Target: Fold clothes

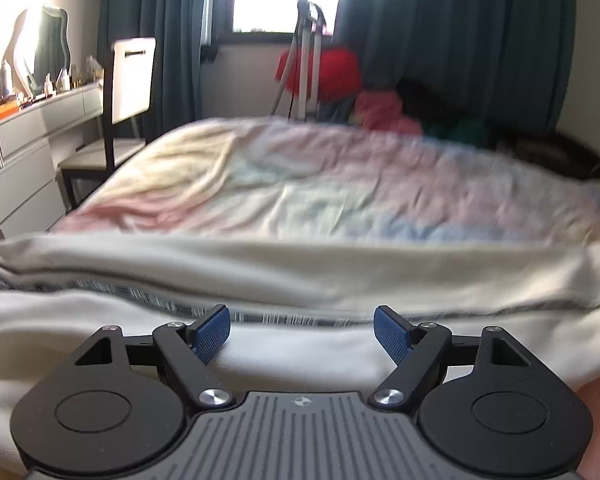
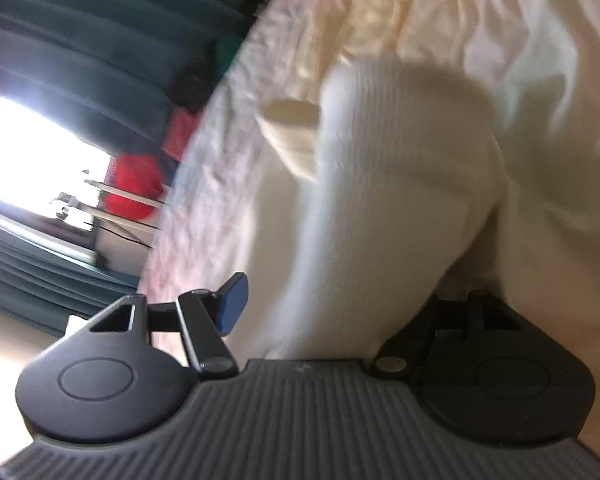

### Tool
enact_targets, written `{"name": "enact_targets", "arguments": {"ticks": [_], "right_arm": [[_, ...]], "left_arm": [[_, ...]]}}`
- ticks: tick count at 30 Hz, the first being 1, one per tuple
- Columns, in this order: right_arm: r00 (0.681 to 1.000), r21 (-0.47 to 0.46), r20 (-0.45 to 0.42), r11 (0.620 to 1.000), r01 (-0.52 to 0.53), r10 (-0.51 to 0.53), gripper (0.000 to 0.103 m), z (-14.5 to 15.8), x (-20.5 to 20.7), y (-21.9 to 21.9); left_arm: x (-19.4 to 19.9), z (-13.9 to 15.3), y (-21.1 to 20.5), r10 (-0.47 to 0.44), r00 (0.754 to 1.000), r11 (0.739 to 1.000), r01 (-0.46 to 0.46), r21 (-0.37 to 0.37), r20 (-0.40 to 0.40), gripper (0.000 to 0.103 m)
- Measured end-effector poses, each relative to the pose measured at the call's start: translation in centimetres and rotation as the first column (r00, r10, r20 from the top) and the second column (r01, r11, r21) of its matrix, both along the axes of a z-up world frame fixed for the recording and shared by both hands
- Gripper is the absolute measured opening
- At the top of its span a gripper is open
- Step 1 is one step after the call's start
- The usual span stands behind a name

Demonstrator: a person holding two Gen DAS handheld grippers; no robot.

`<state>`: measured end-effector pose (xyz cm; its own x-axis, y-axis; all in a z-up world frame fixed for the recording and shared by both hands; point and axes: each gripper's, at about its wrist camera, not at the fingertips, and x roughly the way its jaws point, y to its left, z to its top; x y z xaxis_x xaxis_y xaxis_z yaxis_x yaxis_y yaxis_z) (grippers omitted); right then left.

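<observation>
A cream garment (image 1: pixel 284 272) with a dark patterned trim lies across the near edge of the bed. My left gripper (image 1: pixel 302 330) is open just above it, blue pads (image 1: pixel 212 332) apart, holding nothing. In the right wrist view the cream ribbed sleeve or cuff (image 2: pixel 380 184) of the garment hangs between the jaws of my right gripper (image 2: pixel 320 312). The left blue pad (image 2: pixel 232 308) stands wide of the cloth; the right finger is hidden behind the fabric. The view is tilted and blurred.
The bed has a pastel crumpled sheet (image 1: pixel 320 184). A white dresser (image 1: pixel 28 148) and chair (image 1: pixel 128 92) stand at the left. Dark curtains (image 1: pixel 440 32), a stand (image 1: pixel 308 52) and red clothes (image 1: pixel 336 68) are behind the bed.
</observation>
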<state>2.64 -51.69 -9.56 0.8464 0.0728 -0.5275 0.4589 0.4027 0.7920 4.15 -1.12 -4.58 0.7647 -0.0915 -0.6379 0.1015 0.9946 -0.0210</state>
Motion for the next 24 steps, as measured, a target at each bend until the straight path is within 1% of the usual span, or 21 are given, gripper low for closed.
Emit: {"name": "enact_targets", "arguments": {"ticks": [1, 2, 4, 6, 13, 15, 17, 19, 20, 21, 22, 23, 24], "right_arm": [[1.0, -0.008, -0.014, 1.0, -0.005, 0.005, 0.067, -0.2, 0.1, 0.1], [1.0, -0.017, -0.009, 1.0, -0.003, 0.003, 0.068, 0.0, 0.2, 0.1], [0.999, -0.017, 0.046, 1.0, 0.004, -0.003, 0.068, 0.7, 0.3, 0.1], [0.993, -0.012, 0.115, 1.0, 0.012, -0.011, 0.068, 1.5, 0.2, -0.1], [0.97, -0.005, 0.245, 1.0, 0.0, 0.001, 0.068, 2.4, -0.2, -0.4], [0.981, 0.003, 0.195, 1.0, -0.003, 0.003, 0.068, 1.7, 0.3, -0.5], [0.992, 0.0, 0.127, 1.0, -0.029, 0.029, 0.068, 0.9, 0.9, -0.5], [0.995, -0.044, 0.078, 0.997, -0.059, 0.062, 0.067, 0.7, 1.3, -0.3], [0.995, -0.067, 0.054, 0.995, -0.075, 0.078, 0.064, 0.6, 1.5, -0.2], [0.996, -0.104, 0.018, 0.991, -0.085, 0.087, 0.06, 0.9, 1.7, 0.0], [0.995, -0.142, -0.02, 0.985, -0.095, 0.093, 0.038, 1.1, 1.9, 0.2], [0.995, -0.183, -0.069, 0.979, -0.09, 0.078, 0.025, 1.4, 2.1, 0.6], [0.994, -0.185, -0.084, 0.979, -0.081, 0.067, 0.024, 1.6, 2.1, 0.5]], "left_arm": [[0.2, -0.8, 0.1, -0.004, 1.0, 1.0, 0.004, 0.003, -0.015, 0.081], [0.3, -1.5, 0.3, -0.009, 1.0, 1.0, 0.009, 0.003, -0.028, 0.081], [0.2, -2.2, 0.6, -0.016, 0.999, 1.0, 0.015, -0.006, -0.037, 0.081], [0.1, -2.3, 0.6, -0.015, 0.999, 1.0, 0.015, -0.006, -0.038, 0.081], [0.0, -2.4, 0.5, -0.013, 0.999, 1.0, 0.013, 0.007, -0.04, 0.081], [-0.2, -2.3, 0.5, -0.012, 0.999, 1.0, 0.012, 0.007, -0.039, 0.081], [-0.2, -2.2, 0.5, -0.011, 0.999, 1.0, 0.011, 0.007, -0.038, 0.081], [-0.3, -2.2, 0.6, -0.011, 0.999, 1.0, 0.011, 0.006, -0.035, 0.081], [-0.4, -2.2, 0.6, -0.011, 0.999, 1.0, 0.011, 0.005, -0.032, 0.081], [-0.4, -2.2, 0.6, -0.01, 1.0, 1.0, 0.01, 0.003, -0.03, 0.081], [-0.5, -2.2, 0.7, -0.01, 1.0, 1.0, 0.01, -0.003, -0.025, 0.081], [-0.6, -2.2, 0.8, -0.009, 1.0, 1.0, 0.009, -0.011, -0.02, 0.081], [-0.6, -2.2, 0.9, -0.01, 1.0, 1.0, 0.01, -0.017, -0.016, 0.081]]}}
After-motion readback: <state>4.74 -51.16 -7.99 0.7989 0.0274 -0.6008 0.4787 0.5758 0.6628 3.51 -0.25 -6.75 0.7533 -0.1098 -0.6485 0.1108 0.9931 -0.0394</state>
